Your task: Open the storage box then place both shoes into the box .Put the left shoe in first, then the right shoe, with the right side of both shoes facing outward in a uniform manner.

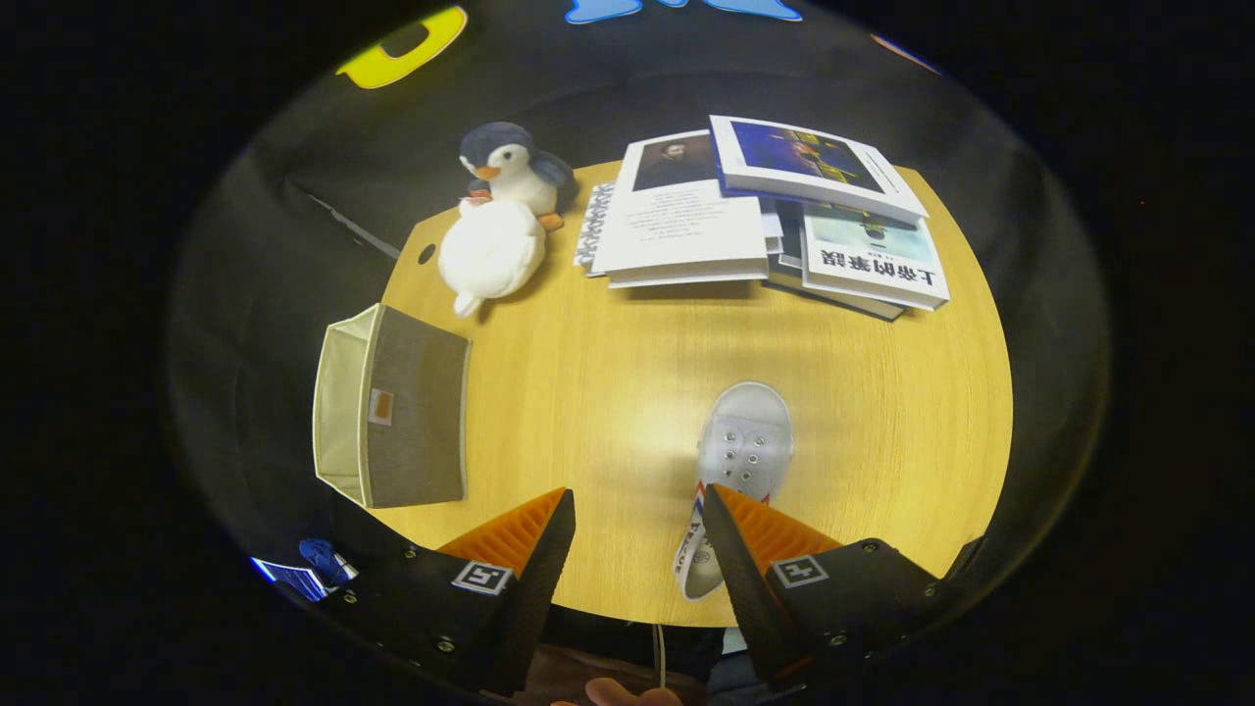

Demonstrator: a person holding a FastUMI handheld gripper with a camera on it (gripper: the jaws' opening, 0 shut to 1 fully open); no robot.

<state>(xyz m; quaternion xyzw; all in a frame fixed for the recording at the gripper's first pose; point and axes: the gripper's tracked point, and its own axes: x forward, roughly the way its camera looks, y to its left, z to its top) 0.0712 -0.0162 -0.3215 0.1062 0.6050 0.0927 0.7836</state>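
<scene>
Hovering tongs, fingers apart, above the white shoe; next, carry it to the storage box.

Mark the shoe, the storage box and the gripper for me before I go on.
Shoe [743, 446]: gripper view, on its laced upper near the toe.
Storage box [417, 407]: gripper view, on its grey side panel.
Gripper [637, 515]: gripper view, midway between its open fingertips.

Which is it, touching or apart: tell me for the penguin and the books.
Apart. The gripper view shows bare table between the penguin and the books. The gripper is open.
</scene>
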